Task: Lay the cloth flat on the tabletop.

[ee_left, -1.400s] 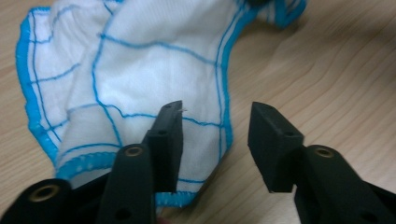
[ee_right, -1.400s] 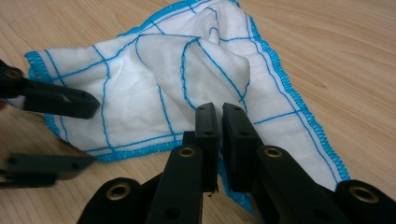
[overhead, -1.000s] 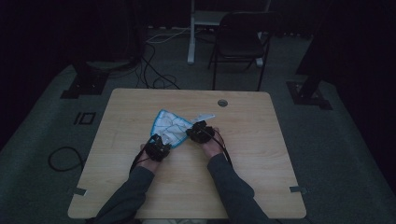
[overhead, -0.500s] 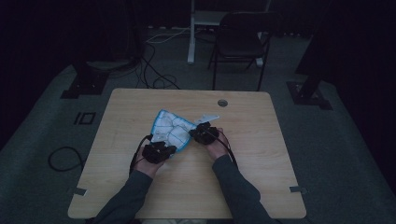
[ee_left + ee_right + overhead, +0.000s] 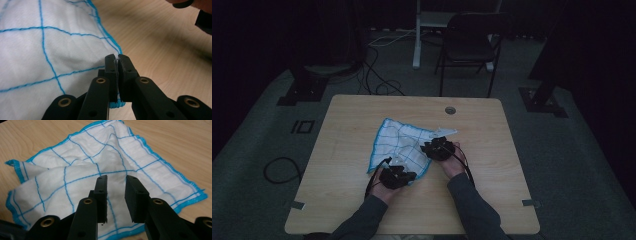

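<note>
Cloth (image 5: 402,142), white with blue grid and blue hem, lies crumpled on wooden table (image 5: 352,115), near middle, between both hands. Left gripper (image 5: 117,58) at cloth's near corner, jaws pressed together on blue hem; thin edge of fabric visible between pads. Right gripper (image 5: 115,181) at cloth's right side, jaws just been opening, now apart; nothing pinched, cloth lies just beyond and under tips. Hands (image 5: 451,162) near each other.

In the left gripper view the cloth (image 5: 50,50) runs off the frame's top and left edges.
</note>
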